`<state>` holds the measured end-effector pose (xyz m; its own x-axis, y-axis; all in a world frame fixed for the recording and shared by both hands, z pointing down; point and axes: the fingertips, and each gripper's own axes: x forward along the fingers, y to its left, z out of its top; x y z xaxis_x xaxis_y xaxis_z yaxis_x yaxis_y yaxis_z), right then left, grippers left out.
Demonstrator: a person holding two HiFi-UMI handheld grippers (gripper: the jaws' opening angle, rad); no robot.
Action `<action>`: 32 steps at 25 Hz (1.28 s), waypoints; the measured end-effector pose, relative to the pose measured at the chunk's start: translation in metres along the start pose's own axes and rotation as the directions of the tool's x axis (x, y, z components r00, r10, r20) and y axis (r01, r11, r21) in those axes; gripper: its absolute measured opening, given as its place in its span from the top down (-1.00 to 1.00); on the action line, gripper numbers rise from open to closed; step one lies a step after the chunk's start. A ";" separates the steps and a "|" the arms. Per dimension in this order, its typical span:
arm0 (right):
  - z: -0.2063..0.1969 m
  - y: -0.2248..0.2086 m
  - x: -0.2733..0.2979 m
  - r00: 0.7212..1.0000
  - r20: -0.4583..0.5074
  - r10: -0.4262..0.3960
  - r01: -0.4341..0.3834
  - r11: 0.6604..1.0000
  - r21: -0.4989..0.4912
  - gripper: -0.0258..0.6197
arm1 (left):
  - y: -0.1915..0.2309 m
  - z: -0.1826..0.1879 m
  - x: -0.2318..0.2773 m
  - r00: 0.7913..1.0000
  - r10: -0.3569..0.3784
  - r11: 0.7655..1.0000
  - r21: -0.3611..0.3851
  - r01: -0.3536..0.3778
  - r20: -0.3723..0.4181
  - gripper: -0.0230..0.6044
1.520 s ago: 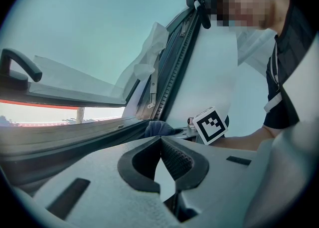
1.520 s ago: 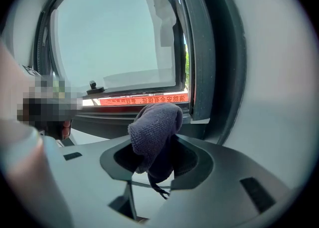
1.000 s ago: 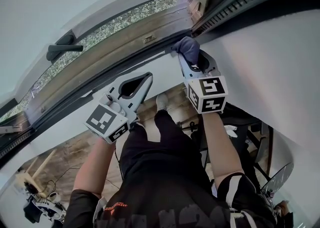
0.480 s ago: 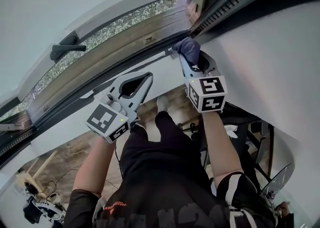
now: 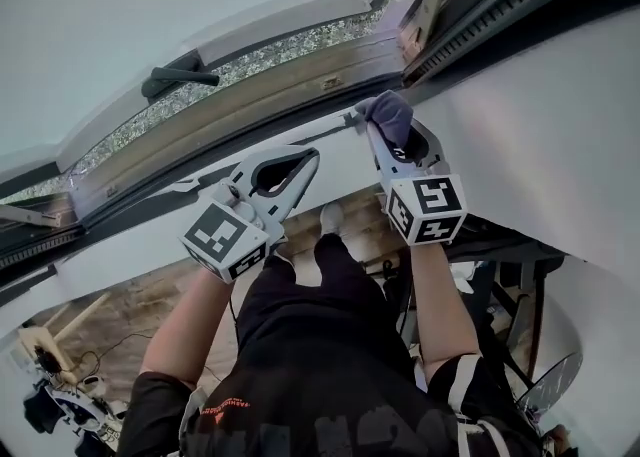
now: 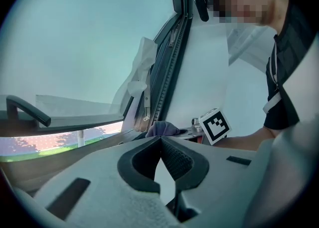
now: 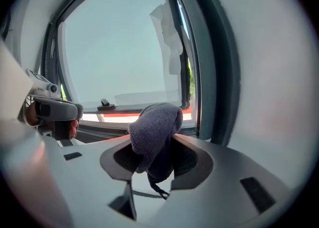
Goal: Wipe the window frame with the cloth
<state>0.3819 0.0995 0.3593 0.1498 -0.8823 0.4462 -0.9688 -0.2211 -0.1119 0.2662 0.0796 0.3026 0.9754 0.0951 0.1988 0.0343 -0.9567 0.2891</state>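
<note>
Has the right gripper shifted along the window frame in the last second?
Yes, slightly: the right gripper, shut on the cloth, sits a little farther left of the frame corner, toward the window handle. The view itself also shifted.

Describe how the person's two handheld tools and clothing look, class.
Both the left tool and right tool are pale grey plastic, tapering to two jaws lined with black ribbed pads. Each carries a white cube with black square markers. The person wears a black short-sleeved top.
</note>
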 end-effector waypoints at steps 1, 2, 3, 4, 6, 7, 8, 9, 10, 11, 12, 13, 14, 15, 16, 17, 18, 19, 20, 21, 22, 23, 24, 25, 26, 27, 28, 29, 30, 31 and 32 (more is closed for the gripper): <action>0.005 0.005 -0.002 1.000 0.012 0.008 -0.008 1.000 -0.003 0.44 | -0.002 0.002 -0.004 1.000 0.000 1.000 0.006 0.000 0.002 0.86; 0.009 0.010 -0.004 1.000 0.024 0.017 -0.016 1.000 -0.006 0.44 | -0.003 0.005 -0.008 1.000 0.002 1.000 0.011 -0.002 0.006 0.86; 0.014 0.015 -0.007 0.999 0.036 0.024 -0.023 1.000 -0.009 0.44 | -0.003 0.008 -0.013 1.000 0.006 1.000 0.016 -0.006 0.010 0.86; 0.018 0.020 -0.009 0.998 0.047 0.030 -0.029 1.000 -0.011 0.44 | -0.004 0.010 -0.017 1.000 0.010 1.000 0.019 -0.010 0.014 0.86; 0.027 0.029 -0.014 0.997 0.066 0.040 -0.039 0.999 -0.015 0.44 | -0.007 0.015 -0.026 1.000 0.014 1.000 0.026 -0.014 0.024 0.86; 0.031 0.034 -0.017 0.996 0.075 0.045 -0.044 0.999 -0.018 0.44 | -0.008 0.018 -0.031 0.999 0.015 0.999 0.028 -0.016 0.029 0.86; 0.034 0.039 -0.020 0.995 0.083 0.051 -0.049 0.999 -0.023 0.44 | -0.010 0.020 -0.037 0.999 0.016 0.999 0.030 -0.017 0.035 0.86; 0.039 0.045 -0.023 0.994 0.091 0.059 -0.056 0.998 -0.028 0.44 | -0.011 0.022 -0.042 0.999 0.019 0.999 0.033 -0.020 0.040 0.86; 0.043 0.051 -0.026 0.993 0.099 0.067 -0.064 0.997 -0.035 0.44 | -0.012 0.024 -0.047 0.999 0.023 0.999 0.035 -0.025 0.044 0.86; 0.047 0.057 -0.028 0.991 0.108 0.077 -0.073 0.996 -0.042 0.44 | -0.012 0.026 -0.053 0.998 0.028 0.999 0.038 -0.030 0.048 0.86; 0.051 0.063 -0.031 0.989 0.118 0.087 -0.082 0.995 -0.048 0.44 | -0.012 0.028 -0.058 0.998 0.034 0.998 0.042 -0.036 0.053 0.86; 0.056 0.069 -0.033 0.987 0.128 0.096 -0.090 0.994 -0.055 0.44 | -0.012 0.030 -0.064 0.998 0.040 0.998 0.046 -0.042 0.058 0.86; 0.060 0.076 -0.036 0.985 0.136 0.106 -0.098 0.993 -0.061 0.44 | -0.012 0.033 -0.071 0.997 0.045 0.998 0.050 -0.049 0.062 0.86; 0.064 0.083 -0.038 0.983 0.143 0.115 -0.106 0.992 -0.066 0.44 | -0.011 0.035 -0.078 0.996 0.052 0.997 0.053 -0.055 0.068 0.86; 0.068 0.090 -0.039 0.981 0.148 0.123 -0.113 0.991 -0.072 0.44 | -0.010 0.037 -0.085 0.996 0.059 0.997 0.054 -0.063 0.074 0.86; 0.071 0.097 -0.040 0.980 0.151 0.131 -0.120 0.990 -0.078 0.44 | -0.009 0.039 -0.093 0.994 0.067 0.996 0.053 -0.072 0.081 0.86; 0.074 0.104 -0.040 0.978 0.154 0.139 -0.127 0.988 -0.085 0.44 | -0.007 0.040 -0.100 0.993 0.076 0.995 0.052 -0.081 0.089 0.86; 0.077 0.112 -0.041 0.976 0.158 0.147 -0.134 0.987 -0.091 0.44 | -0.006 0.042 -0.107 0.992 0.086 0.995 0.051 -0.091 0.097 0.86; 0.081 0.119 -0.041 0.974 0.162 0.156 -0.142 0.985 -0.097 0.44 | -0.004 0.044 -0.114 0.990 0.095 0.994 0.051 -0.100 0.104 0.86; 0.084 0.126 -0.041 0.972 0.166 0.166 -0.150 0.983 -0.103 0.44 | -0.003 0.045 -0.120 0.988 0.103 0.993 0.052 -0.109 0.112 0.86; 0.088 0.134 -0.041 0.970 0.169 0.176 -0.159 0.981 -0.110 0.44 | -0.002 0.047 -0.126 0.987 0.109 0.992 0.054 -0.116 0.119 0.86; 0.092 0.141 -0.041 0.967 0.172 0.186 -0.167 0.979 -0.117 0.44 | -0.001 0.049 -0.132 0.985 0.116 0.991 0.056 -0.123 0.126 0.86; 0.095 0.148 -0.042 0.965 0.176 0.195 -0.175 0.977 -0.122 0.44 | -0.001 0.051 -0.138 0.984 0.122 0.990 0.058 -0.130 0.132 0.86; 0.098 0.155 -0.043 0.963 0.180 0.203 -0.182 0.975 -0.127 0.44 | -0.001 0.053 -0.144 0.983 0.126 0.989 0.061 -0.136 0.136 0.86; 0.101 0.161 -0.044 0.960 0.184 0.211 -0.189 0.973 -0.133 0.44 | 0.000 0.054 -0.150 0.981 0.131 0.988 0.065 -0.141 0.140 0.86; 0.104 0.168 -0.045 0.957 0.187 0.220 -0.196 0.971 -0.139 0.44 | 0.000 0.056 -0.156 0.980 0.135 0.987 0.069 -0.146 0.145 0.86; 0.107 0.175 -0.045 0.955 0.190 0.230 -0.204 0.968 -0.145 0.44 | 0.000 0.058 -0.162 0.979 0.141 0.986 0.073 -0.153 0.150 0.86; 0.109 0.182 -0.046 0.952 0.191 0.240 -0.213 0.965 -0.151 0.44 | 0.001 0.060 -0.167 0.977 0.147 0.984 0.075 -0.160 0.156 0.86; 0.111 0.188 -0.046 0.949 0.192 0.251 -0.223 0.962 -0.157 0.44 | 0.002 0.062 -0.173 0.974 0.155 0.983 0.076 -0.169 0.163 0.86; 0.114 0.194 -0.047 0.946 0.192 0.262 -0.232 0.959 -0.163 0.44 | 0.003 0.064 -0.179 0.972 0.163 0.981 0.077 -0.178 0.169 0.86; 0.116 0.200 -0.047 0.943 0.191 0.272 -0.241 0.956 -0.170 0.44 | 0.004 0.066 -0.184 0.970 0.170 0.979 0.079 -0.186 0.175 0.86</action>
<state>0.2036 0.0483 0.2133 -0.0844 -0.9718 0.2203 -0.9954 0.0720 -0.0640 0.1015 0.0400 0.2053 0.9899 -0.1183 0.0778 -0.1302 -0.9764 0.1722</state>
